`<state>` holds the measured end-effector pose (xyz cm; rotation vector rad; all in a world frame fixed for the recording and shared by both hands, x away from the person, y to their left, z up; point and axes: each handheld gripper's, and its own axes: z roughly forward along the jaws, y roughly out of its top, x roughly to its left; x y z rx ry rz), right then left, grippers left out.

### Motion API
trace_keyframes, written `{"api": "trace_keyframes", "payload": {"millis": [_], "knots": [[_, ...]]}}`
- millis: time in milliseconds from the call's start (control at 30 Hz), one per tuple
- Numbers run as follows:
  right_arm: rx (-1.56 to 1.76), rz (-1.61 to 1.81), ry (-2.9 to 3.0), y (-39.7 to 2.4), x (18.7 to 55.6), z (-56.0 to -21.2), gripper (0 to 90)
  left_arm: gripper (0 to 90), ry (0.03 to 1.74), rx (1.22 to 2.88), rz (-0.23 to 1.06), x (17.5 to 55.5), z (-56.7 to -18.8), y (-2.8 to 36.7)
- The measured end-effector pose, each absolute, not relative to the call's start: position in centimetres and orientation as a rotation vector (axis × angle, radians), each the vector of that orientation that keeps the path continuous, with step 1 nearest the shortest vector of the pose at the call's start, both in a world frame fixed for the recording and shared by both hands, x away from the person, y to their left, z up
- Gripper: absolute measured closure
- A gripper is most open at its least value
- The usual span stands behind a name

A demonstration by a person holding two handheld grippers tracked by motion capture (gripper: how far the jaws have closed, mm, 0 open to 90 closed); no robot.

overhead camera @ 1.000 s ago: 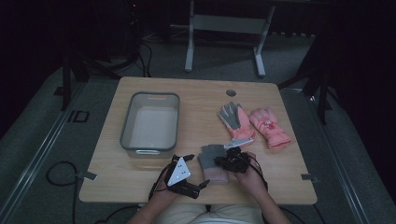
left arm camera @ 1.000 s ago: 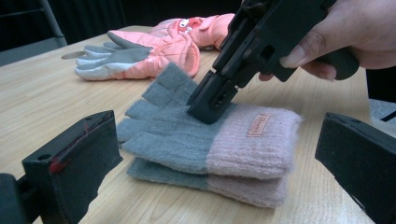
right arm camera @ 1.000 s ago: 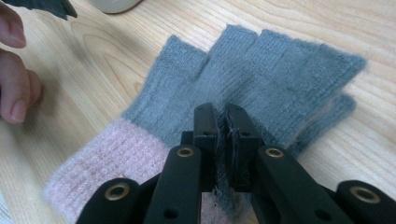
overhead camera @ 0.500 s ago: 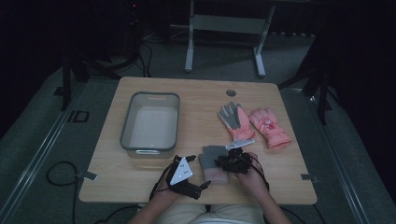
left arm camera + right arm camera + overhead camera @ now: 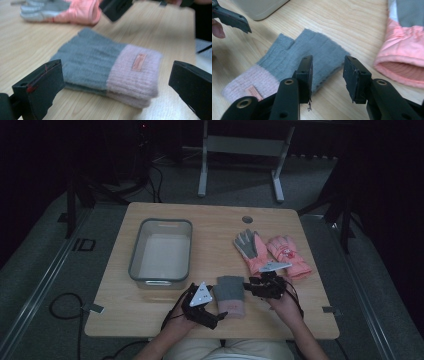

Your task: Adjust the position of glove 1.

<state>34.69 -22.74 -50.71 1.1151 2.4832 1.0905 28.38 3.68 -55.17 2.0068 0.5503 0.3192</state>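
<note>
I see the wooden table (image 5: 210, 220) with the clear bin (image 5: 161, 251) toward its left edge. Pink ski gloves (image 5: 272, 251) lie side by side toward the right edge. Grey-and-pink knit glove (image 5: 107, 66) lies flat at the near edge, mid-table, pink cuff toward me. Left gripper (image 5: 112, 82) has jaws spread wide, flanking the cuff end, not touching. Right gripper (image 5: 327, 75) is partly open, narrower gap, over the glove's grey finger end, nothing held, just beside the pink gloves

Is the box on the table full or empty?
Empty. The box shows only its bare pale bottom from above, with nothing lying inside.
</note>
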Motion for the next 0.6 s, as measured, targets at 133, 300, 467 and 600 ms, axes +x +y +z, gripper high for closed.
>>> {"api": "trace_keyframes", "payload": {"millis": [133, 300, 467, 600], "knots": [[1.117, 1.096, 2.472, -23.4, 35.2, -50.4, 59.6, 0.0, 0.532, 2.033, 0.319, 28.5, -54.8, 3.1], [1.128, 1.115, 2.456, -23.6, 35.6, -50.2, 61.3, 0.0, 0.559, 2.040, 0.223, 29.2, -54.2, 2.3], [1.165, 1.117, 2.450, -23.3, 35.8, -50.5, 66.2, 8.3, 0.477, 2.089, 0.234, 29.1, -53.8, 1.5], [1.188, 1.105, 2.443, -23.2, 36.0, -50.8, 67.2, 18.8, 0.390, 2.164, 0.265, 28.7, -54.1, 0.8]]}}
